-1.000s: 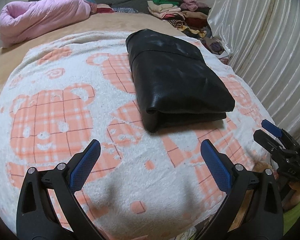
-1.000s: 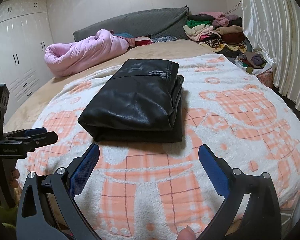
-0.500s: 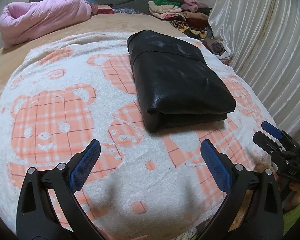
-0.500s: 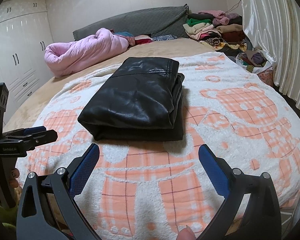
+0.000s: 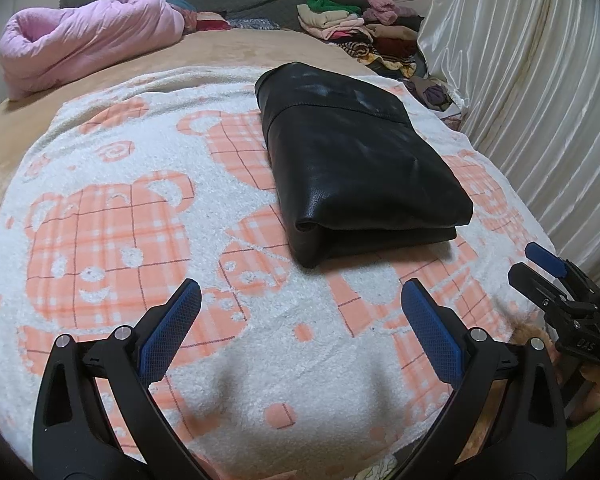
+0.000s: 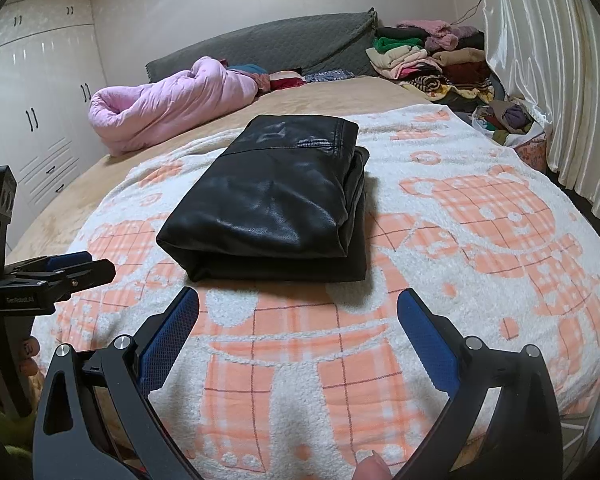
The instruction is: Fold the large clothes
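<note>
The bed [image 6: 328, 92] fills both views, with a tan sheet under a white blanket [image 5: 236, 352] patterned with orange checked bears. White wardrobe doors [image 6: 32, 120] stand to its left, and pale curtains [image 5: 540, 80] hang along its right side. At the far end lie a rolled pink duvet [image 5: 84, 40] and a heap of mixed clothes [image 6: 424, 64]. A black leather jacket [image 6: 272, 200] sits folded into a flat rectangle near the middle of the blanket, touched by neither gripper. The left gripper [image 5: 300, 316] hovers over the near edge of the blanket with its blue-padded jaws wide apart and empty. The right gripper [image 6: 298, 320] hangs beside it, likewise spread wide and holding nothing
</note>
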{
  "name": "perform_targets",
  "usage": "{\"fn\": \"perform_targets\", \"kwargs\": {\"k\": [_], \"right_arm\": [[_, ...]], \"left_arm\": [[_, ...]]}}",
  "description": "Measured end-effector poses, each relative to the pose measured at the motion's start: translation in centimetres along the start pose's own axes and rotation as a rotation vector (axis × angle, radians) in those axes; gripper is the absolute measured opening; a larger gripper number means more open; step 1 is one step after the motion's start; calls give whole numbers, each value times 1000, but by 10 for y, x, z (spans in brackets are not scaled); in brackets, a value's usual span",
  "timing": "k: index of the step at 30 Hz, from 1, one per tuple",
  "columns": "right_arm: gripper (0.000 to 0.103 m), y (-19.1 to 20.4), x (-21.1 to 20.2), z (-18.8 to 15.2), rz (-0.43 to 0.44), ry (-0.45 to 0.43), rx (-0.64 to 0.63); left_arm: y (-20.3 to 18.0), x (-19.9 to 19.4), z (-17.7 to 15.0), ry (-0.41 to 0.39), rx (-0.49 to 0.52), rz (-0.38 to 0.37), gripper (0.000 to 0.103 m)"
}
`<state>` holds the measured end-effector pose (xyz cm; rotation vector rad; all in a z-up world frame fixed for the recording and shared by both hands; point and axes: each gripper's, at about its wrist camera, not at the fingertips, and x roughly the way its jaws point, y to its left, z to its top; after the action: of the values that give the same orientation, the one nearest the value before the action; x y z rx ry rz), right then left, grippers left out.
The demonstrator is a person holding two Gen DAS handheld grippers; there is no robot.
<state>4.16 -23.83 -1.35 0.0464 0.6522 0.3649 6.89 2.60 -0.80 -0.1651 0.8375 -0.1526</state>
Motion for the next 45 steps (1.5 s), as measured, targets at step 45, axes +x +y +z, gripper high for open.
{"fn": "perform_targets", "kwargs": {"k": [45], "right_arm": [[99, 4, -3, 2, 5, -5, -15]], "left_arm": [[0, -6, 1, -9, -1, 13, 94]]}}
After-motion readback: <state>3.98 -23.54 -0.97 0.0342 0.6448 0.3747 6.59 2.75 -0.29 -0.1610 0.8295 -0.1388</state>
